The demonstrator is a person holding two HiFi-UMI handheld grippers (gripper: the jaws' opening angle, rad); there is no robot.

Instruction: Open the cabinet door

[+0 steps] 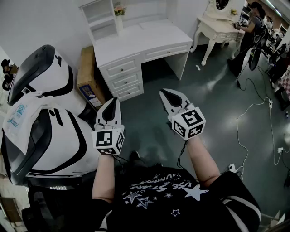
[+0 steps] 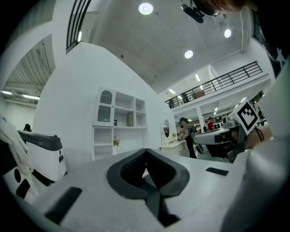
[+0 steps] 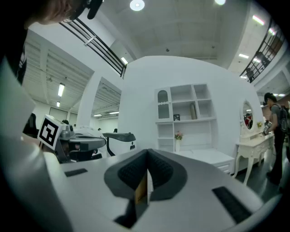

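Note:
A white desk (image 1: 140, 43) with drawers stands ahead on the grey floor, with a shelf unit (image 1: 102, 18) on its back left. The unit's small arched glass cabinet door (image 2: 105, 106) (image 3: 163, 103) at the upper left is closed. My left gripper (image 1: 111, 103) (image 2: 146, 152) is shut and holds nothing. My right gripper (image 1: 165, 93) (image 3: 147, 154) is shut too, also with nothing in it. Both point level towards the desk, well short of it and side by side. A vase of flowers (image 1: 119, 13) stands by the shelves.
A large white-and-black machine (image 1: 41, 118) fills the left side, close to my left gripper. A cardboard box (image 1: 88, 74) leans between it and the desk. Cables (image 1: 253, 113) trail over the floor at right. A white vanity table (image 1: 217, 27) and a person (image 1: 249, 31) are at the far right.

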